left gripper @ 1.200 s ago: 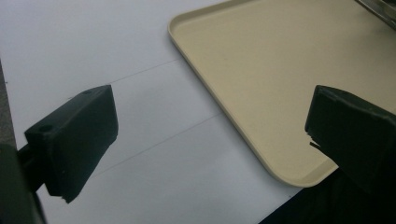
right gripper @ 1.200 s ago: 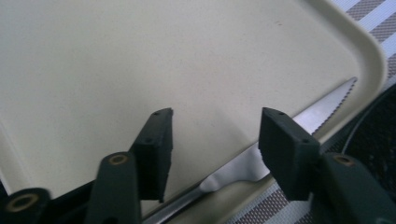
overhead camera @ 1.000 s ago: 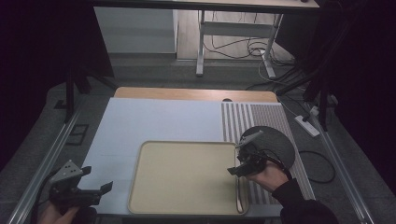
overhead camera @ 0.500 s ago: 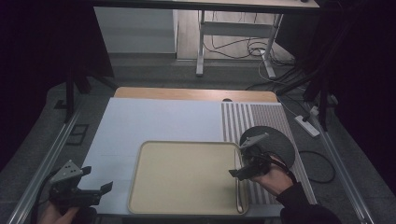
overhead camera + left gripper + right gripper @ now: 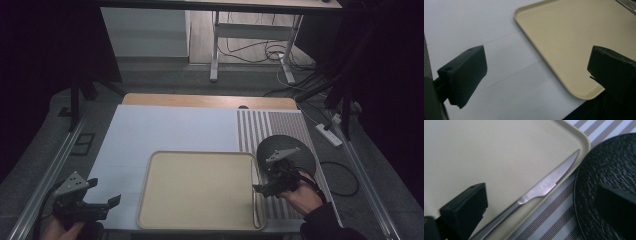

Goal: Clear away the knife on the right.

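Serrated silver steel table knife (image 5: 541, 190) lying along right rim of beige plastic tray (image 5: 200, 192), beneath right gripper (image 5: 544, 202) (jaws apart, gripping nothing); left gripper (image 5: 536, 72) likewise spread.

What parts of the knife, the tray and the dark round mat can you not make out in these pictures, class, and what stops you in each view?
- Knife: the handle's end is cut off by the bottom edge of the right gripper view; in the high view it is too thin to read.
- Tray: its far side runs off the left gripper view's top and right edges.
- Dark round mat: its near part is hidden by the right gripper in the high view.
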Available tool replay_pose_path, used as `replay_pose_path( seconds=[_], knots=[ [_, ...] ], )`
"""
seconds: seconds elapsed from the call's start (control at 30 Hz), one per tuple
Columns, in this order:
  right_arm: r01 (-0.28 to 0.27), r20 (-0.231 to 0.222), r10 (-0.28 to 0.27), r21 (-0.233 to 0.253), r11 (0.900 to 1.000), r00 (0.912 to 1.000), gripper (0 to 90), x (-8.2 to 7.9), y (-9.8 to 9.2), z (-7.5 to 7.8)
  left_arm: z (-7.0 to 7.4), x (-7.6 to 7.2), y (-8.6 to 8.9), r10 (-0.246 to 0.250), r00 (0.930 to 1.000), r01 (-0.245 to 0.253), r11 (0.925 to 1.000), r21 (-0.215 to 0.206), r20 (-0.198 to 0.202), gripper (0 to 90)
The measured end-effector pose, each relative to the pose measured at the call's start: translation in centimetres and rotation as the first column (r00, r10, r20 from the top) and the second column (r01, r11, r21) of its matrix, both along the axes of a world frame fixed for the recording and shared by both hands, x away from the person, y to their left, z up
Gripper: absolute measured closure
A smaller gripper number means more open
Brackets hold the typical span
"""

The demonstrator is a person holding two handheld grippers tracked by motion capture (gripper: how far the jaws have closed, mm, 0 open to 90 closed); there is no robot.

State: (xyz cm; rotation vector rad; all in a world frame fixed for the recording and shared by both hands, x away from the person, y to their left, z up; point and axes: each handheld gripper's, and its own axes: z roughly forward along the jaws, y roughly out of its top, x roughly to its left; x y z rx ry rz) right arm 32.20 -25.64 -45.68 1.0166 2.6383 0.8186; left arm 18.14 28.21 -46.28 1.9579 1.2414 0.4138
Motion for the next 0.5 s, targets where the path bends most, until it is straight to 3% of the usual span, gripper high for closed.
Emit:
replay_pose_path(
  seconds=[0.5],
  knots=[
    [0.023,0.005,-0.023,0.02,1.0,0.9997,0.0,-0.6,-1.4,0.0,0.0,0.0,0.0,0.001,1.0,-0.001,1.0,0.0,-0.001,3.2]
  ],
)
